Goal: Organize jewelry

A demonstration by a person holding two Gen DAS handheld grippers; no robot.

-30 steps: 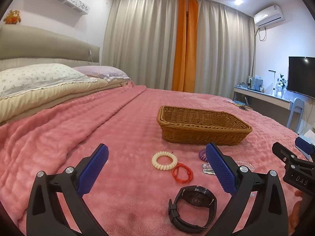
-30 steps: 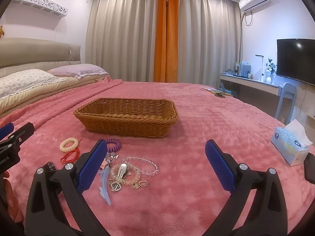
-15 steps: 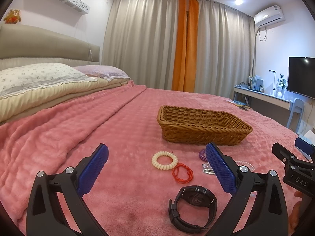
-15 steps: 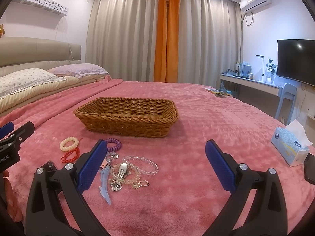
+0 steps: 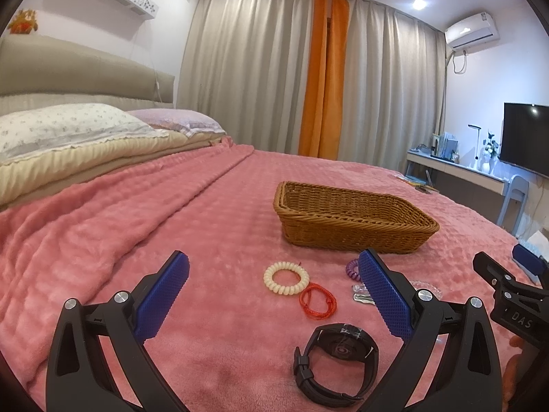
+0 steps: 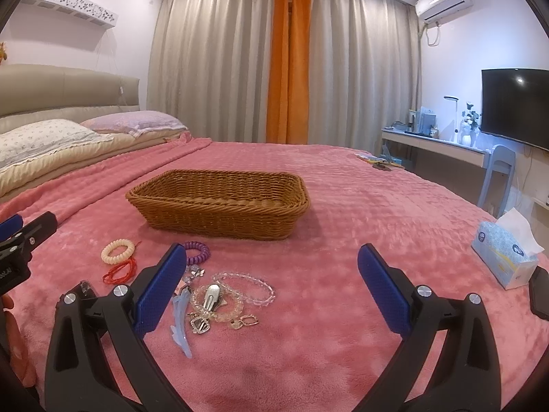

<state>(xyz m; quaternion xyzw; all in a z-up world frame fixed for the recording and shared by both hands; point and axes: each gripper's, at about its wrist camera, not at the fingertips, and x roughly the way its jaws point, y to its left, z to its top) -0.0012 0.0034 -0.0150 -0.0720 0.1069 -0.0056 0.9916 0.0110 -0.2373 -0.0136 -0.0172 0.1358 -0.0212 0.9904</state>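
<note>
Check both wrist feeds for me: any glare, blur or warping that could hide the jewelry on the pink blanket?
Left wrist view: sharp, evenly lit; the black wristwatch shows a faint reflection on its face, and fisheye bends the curtains and edges. Right wrist view: equally sharp; the clear bead bracelet and silver hair clip glint slightly, the brown wicker basket casts a soft shadow, and the corners are vignetted black.

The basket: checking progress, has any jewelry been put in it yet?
No, the wicker basket looks empty inside, and the jewelry pile lies on the pink blanket.
</note>
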